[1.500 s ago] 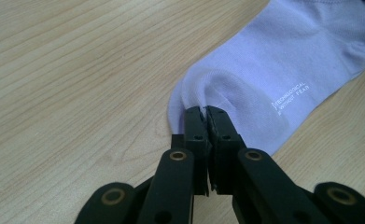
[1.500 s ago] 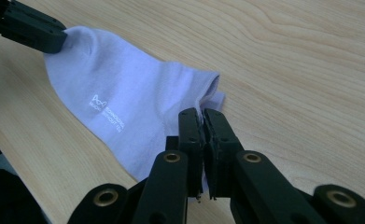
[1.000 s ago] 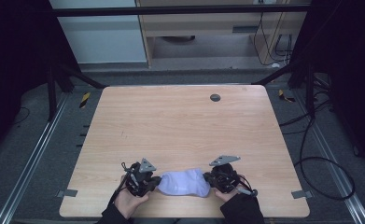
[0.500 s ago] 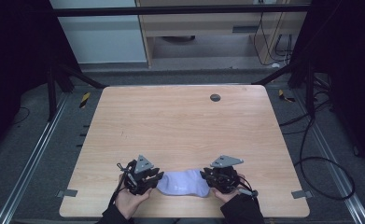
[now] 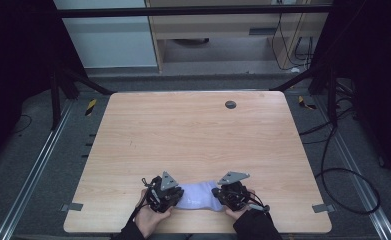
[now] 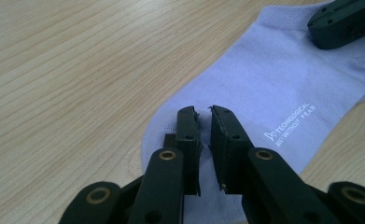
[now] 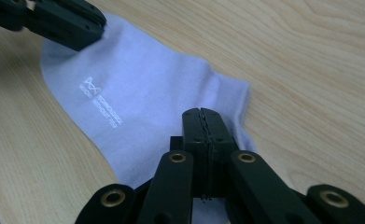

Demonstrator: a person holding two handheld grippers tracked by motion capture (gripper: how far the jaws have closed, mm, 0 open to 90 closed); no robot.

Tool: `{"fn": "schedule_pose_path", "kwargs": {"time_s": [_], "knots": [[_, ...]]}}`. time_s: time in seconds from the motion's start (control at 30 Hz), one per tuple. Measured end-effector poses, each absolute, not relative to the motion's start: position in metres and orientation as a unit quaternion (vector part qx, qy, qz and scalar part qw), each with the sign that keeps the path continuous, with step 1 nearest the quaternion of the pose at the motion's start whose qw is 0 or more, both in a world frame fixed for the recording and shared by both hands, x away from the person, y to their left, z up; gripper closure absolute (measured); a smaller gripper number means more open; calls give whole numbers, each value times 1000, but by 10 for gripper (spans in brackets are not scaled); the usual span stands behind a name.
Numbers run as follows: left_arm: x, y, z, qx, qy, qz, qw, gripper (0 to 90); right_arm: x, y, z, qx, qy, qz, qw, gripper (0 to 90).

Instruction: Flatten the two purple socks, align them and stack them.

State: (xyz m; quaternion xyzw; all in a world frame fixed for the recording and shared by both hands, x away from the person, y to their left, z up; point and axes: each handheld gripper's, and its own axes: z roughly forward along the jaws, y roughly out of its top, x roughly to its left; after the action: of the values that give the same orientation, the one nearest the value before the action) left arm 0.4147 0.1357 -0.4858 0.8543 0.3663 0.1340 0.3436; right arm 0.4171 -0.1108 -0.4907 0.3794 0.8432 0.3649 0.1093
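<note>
A pale lavender sock (image 5: 198,196) with small white lettering lies flat near the table's front edge, between my two grippers. My left gripper (image 5: 178,197) hangs over its toe end (image 6: 264,84). Its jaws (image 6: 203,112) stand a narrow gap apart and have just been closing, with only the sock's flat surface showing through the gap and no fabric pinched. My right gripper (image 5: 219,196) is over the cuff end (image 7: 138,93), jaws (image 7: 202,112) shut flat together with no fabric seen between them. Each gripper view shows the other gripper's jaw tip resting at the sock's far end.
The wooden table (image 5: 193,135) stretches away beyond the sock. A dark round grommet (image 5: 230,104) sits near its far edge. Both hands rest at the front edge. Cables (image 5: 333,165) lie on the floor to the right.
My left gripper has edged right, onto the sock's toe end. The right gripper and the sock have stayed where they were.
</note>
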Motion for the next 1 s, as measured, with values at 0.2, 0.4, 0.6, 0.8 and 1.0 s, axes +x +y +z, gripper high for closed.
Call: {"fn": "schedule_pose_path", "kwargs": {"time_s": [0.2,0.4,0.6,0.8,1.0], "knots": [[414,137,-486,854,363,138,347,791,418,-112,-494,381,846,357,106,899],[416,149,-475,837,364,153,378,708,418,-119,-483,380,832,388,115,840],[422,171,-465,815,381,174,400,600,423,-142,-474,401,800,419,152,702],[433,195,-462,798,409,180,404,491,435,-173,-475,444,767,420,194,522],[444,218,-465,783,436,194,399,414,445,-199,-479,476,748,410,213,389]]}}
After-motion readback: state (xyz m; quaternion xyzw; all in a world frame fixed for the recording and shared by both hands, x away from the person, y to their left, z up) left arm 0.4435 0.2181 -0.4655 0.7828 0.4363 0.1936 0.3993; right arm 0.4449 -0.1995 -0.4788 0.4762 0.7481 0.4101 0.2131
